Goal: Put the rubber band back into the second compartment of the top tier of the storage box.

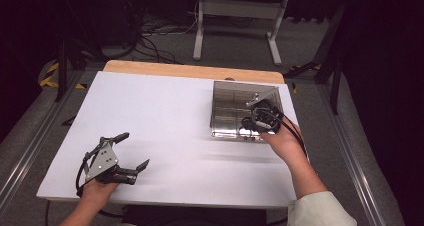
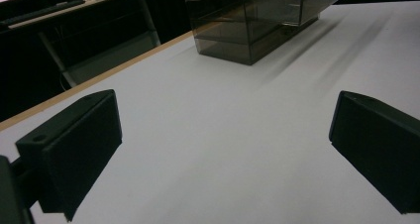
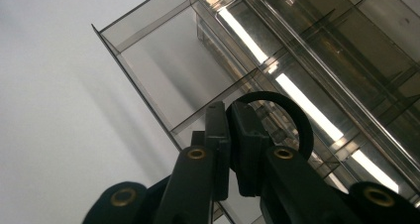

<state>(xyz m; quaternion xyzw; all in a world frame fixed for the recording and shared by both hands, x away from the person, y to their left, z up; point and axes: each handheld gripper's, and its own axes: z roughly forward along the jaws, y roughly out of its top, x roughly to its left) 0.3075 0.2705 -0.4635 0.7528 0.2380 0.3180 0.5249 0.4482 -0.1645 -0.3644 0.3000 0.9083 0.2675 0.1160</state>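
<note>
Black ring (image 3: 297,120), likely light, bendy rubber, best pinched on its thin band, pinched between right gripper (image 3: 230,135) fingers over the clear box (image 1: 222,93), with left gripper (image 1: 134,151) fingers wide apart, far from the box, above the white surface (image 1: 165,111).

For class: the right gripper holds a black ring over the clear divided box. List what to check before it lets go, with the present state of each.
1. Right gripper shut on the black ring: ok.
2. Ring above the clear divided box: ok.
3. Which compartment lies under the ring: cannot tell.
4. Box flat on the white table: ok.
5. Left gripper open and well away from the box: ok.
</note>
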